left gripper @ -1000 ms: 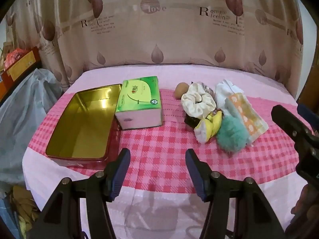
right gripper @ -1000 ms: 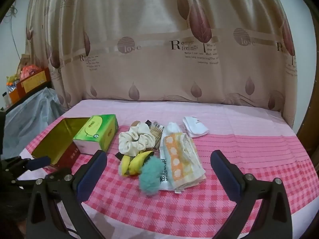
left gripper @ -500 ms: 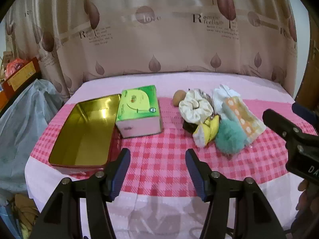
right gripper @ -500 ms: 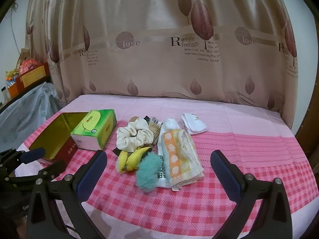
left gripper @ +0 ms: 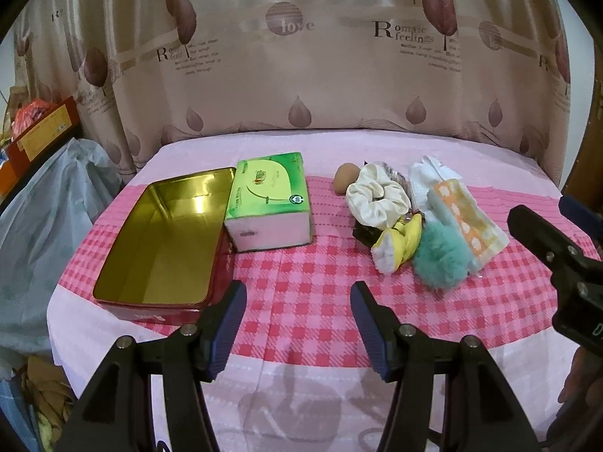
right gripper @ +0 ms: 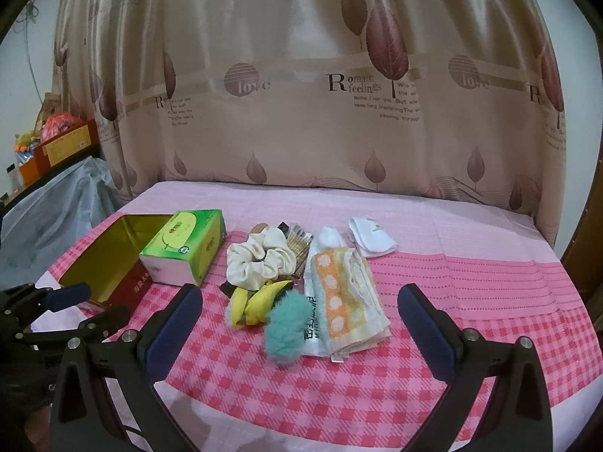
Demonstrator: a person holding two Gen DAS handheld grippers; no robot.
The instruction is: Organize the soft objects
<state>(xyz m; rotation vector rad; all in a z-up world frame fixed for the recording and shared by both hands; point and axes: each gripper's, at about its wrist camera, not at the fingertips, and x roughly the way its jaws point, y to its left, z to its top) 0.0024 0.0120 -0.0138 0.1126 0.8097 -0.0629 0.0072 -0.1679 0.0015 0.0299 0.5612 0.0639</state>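
Left hand-held gripper [left gripper: 297, 312]: fingers spread apart, nothing between them, held level above the near edge of the desk [left gripper: 301, 282] with its checked pink cloth. It points between the open gold tin [left gripper: 166, 237] and the soft items.

Right hand-held gripper [right gripper: 299, 320]: fingers wide apart, empty, aimed at the pile from the near side.

Pile, right of the green tissue box [right gripper: 184, 245]: cream scrunchie [right gripper: 260, 260], yellow banana-shaped plush [right gripper: 256, 301], teal pom-pom [right gripper: 286, 326] and folded orange-dotted towel [right gripper: 345, 297], all touching. A white sock [right gripper: 371, 239] lies just behind them.
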